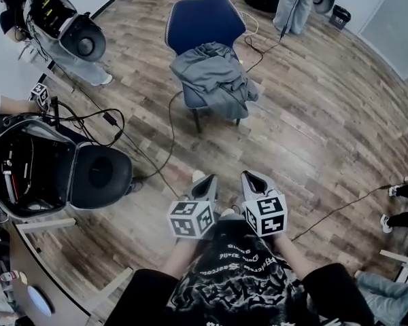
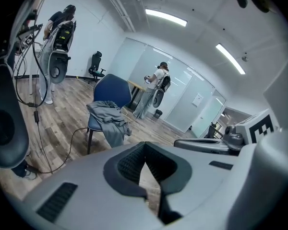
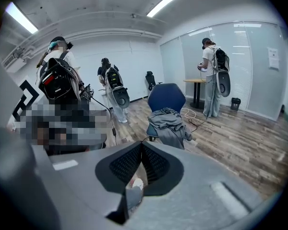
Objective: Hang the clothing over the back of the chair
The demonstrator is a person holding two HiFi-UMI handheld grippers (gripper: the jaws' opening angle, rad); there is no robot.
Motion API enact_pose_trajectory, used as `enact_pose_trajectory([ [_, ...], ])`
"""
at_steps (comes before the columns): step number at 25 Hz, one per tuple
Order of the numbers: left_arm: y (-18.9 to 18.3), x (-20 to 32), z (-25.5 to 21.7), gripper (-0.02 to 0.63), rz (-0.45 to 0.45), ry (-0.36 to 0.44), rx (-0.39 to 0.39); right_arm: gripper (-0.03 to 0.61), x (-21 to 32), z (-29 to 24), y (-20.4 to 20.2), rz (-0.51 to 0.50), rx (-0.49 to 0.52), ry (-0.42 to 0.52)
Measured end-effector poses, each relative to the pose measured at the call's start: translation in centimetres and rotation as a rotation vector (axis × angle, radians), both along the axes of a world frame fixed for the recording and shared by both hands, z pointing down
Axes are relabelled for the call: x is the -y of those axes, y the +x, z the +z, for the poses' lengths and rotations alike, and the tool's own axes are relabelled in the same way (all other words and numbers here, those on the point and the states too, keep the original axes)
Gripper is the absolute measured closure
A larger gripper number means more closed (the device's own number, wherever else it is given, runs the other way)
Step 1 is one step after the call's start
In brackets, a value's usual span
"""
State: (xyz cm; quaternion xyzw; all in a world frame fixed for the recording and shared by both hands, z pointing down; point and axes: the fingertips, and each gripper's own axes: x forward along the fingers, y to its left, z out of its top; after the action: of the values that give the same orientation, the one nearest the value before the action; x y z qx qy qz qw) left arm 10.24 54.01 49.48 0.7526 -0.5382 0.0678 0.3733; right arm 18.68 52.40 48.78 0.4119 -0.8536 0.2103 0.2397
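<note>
A grey garment lies crumpled on the seat of a blue chair and spills over its front edge. The chair's back is bare. The same garment on the chair shows in the left gripper view, and the garment on the chair in the right gripper view. My left gripper and right gripper are held close to my body, side by side, well short of the chair. Both are shut with nothing between the jaws.
Black cables run over the wooden floor around the chair. People with backpack rigs stand at the left and at the far side. A large black rig is close on my left. A black office chair stands far back.
</note>
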Motion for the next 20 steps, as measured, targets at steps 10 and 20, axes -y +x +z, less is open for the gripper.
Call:
enact_pose_trajectory([
  [10, -2.3, 9.4, 0.3, 0.604, 0.036, 0.006, -0.006, 0.574, 8.7, -0.7, -2.6, 0.032, -0.031, 0.024],
  [20, -5.1, 18.8, 0.3, 0.604, 0.137, 0.009, -0.004, 0.574, 16.3, 0.6, -6.6, 0.081, -0.034, -0.028],
])
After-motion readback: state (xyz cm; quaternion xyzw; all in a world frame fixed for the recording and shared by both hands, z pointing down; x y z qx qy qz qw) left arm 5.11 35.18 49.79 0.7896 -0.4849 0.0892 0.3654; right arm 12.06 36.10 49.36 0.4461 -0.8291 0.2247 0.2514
